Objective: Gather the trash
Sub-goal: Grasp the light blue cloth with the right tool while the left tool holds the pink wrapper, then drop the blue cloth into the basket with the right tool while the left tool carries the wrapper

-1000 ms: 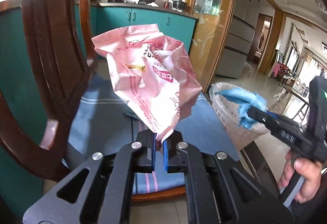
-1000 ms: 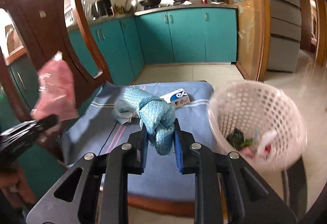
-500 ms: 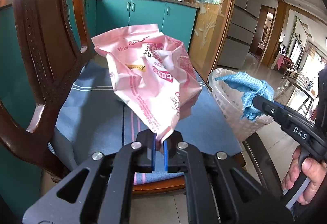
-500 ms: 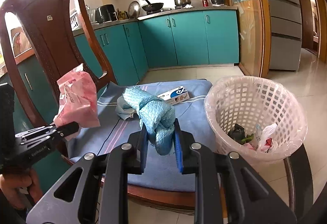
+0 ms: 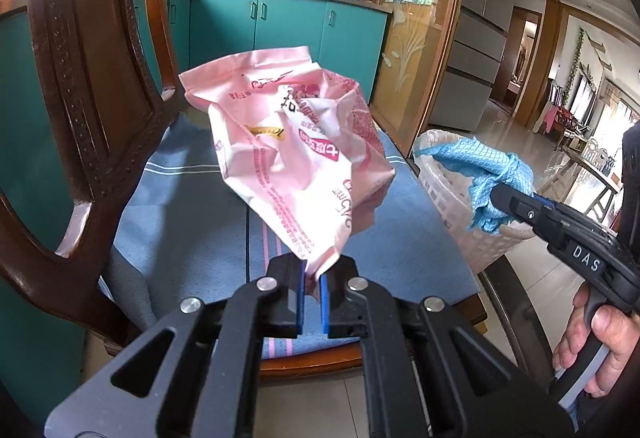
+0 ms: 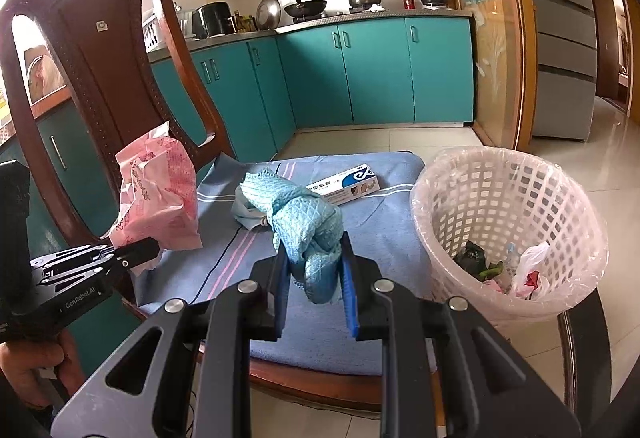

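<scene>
the wooden chair [image 6: 108,86] with its blue striped seat cushion [image 6: 360,222] fills the left and middle of both views. at 3 o'clock of the cushion stands the white lattice basket [image 6: 500,198], lined with clear film, a few scraps lying in its bottom. the pink wrapper [image 5: 296,154] is a crumpled plastic pouch with red print, puffed wide at the top and narrowing to a corner at 6 o'clock, where the left gripper [image 5: 313,280] has its fingers clenched on it, holding it up over the cushion. the blue cloth [image 6: 308,234] is a knotted, waffle-textured rag, bunched into a lump; the right gripper [image 6: 314,278] has its fingers grasping it, above the cushion's front and at 9 o'clock of the basket. a small white-and-blue box [image 6: 346,184] lies flat on the cushion at 12 o'clock of the cloth, with a pale crumpled scrap [image 6: 244,212] beside it. compared with a second ago, the right wrist view is sharp rather than blurred, and both grips look unchanged.
</scene>
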Demonstrator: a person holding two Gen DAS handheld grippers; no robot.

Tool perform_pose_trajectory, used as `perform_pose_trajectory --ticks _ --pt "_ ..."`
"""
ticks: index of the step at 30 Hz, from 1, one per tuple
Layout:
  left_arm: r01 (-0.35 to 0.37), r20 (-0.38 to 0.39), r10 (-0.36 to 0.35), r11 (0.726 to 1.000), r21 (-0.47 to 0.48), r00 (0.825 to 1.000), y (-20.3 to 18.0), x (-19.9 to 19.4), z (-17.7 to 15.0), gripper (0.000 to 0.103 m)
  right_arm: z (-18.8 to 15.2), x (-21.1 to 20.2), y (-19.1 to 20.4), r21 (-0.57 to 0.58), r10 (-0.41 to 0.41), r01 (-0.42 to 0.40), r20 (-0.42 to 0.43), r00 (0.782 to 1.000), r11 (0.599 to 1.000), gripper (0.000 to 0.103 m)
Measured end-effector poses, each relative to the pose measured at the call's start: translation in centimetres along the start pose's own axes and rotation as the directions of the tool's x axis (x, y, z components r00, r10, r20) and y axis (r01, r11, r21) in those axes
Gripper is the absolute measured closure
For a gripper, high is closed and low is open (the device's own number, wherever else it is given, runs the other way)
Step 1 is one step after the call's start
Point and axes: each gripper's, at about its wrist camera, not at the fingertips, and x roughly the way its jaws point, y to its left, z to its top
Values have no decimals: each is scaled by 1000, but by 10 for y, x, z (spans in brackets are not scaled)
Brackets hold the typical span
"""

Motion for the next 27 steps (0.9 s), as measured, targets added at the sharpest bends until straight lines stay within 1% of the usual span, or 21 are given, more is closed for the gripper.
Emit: perform_pose_trajectory --ticks 3,6,7,8,9,10,11,12,13,14,15,16,17,18,20,23,25,26,27 --pt "1 -1 -1 1000 0 1000 0 0 0 96 11 -7 -14 24 -36 35 56 998 999 80" --pt "1 -2 -1 1000 3 1000 -1 1 0 96 31 -7 -53 99 -137 126 113 984 987 77" --pt "1 -4 -1 1000 4 1000 -1 1 -1 96 37 -2 -73 142 -179 161 124 976 977 69" --pt "5 -6 -5 1000 5 1000 -2 2 -1 96 39 3 -88 167 -198 176 120 973 970 50" --pt "13 -8 -13 1000 9 1000 -4 3 -2 96 38 12 -107 204 -225 203 91 970 958 39" --pt "17 -12 -17 1000 16 1000 -6 4 -2 96 37 14 -120 245 -250 226 71 966 943 32" --pt "20 -14 -19 1000 22 1000 -8 5 -3 96 34 12 -134 308 -260 232 52 964 922 32" --pt "28 -16 -28 999 33 999 -12 7 -4 96 33 8 -142 360 -248 214 51 967 908 31" --pt "38 -20 -37 998 46 999 -17 9 -5 96 32 -4 -151 425 -218 166 76 973 890 26" --pt "46 -24 -45 997 62 999 -23 11 -5 96 29 -18 -156 472 -215 135 119 969 871 22" --pt "54 -27 -52 996 73 998 -28 13 -6 96 28 -29 -158 492 -229 127 153 961 862 15" --pt "64 -31 -62 994 86 998 -35 15 -7 96 23 -47 -159 505 -262 125 209 942 854 9" --pt "79 -40 -75 992 99 996 -43 18 -7 96 21 -55 -159 511 -281 128 234 931 850 7" --pt "100 -53 -95 988 116 994 -54 23 -7 96 17 -66 -161 524 -311 135 262 913 841 5" --pt "135 -65 -126 980 145 990 -78 31 -4 96 12 -73 -168 555 -331 131 278 902 821 5" --pt "210 -91 -195 953 217 977 -135 50 13 96 7 -73 -176 591 -351 133 271 896 795 5" --pt "234 -86 -219 935 266 972 -172 62 30 95 5 -72 -181 609 -351 126 266 898 783 5" --pt "249 -91 -232 929 274 968 -186 69 38 89 6 -70 -185 615 -348 122 262 900 779 5" --pt "266 -109 -245 924 273 963 -202 82 50 82 6 -73 -184 617 -344 118 261 902 778 5"
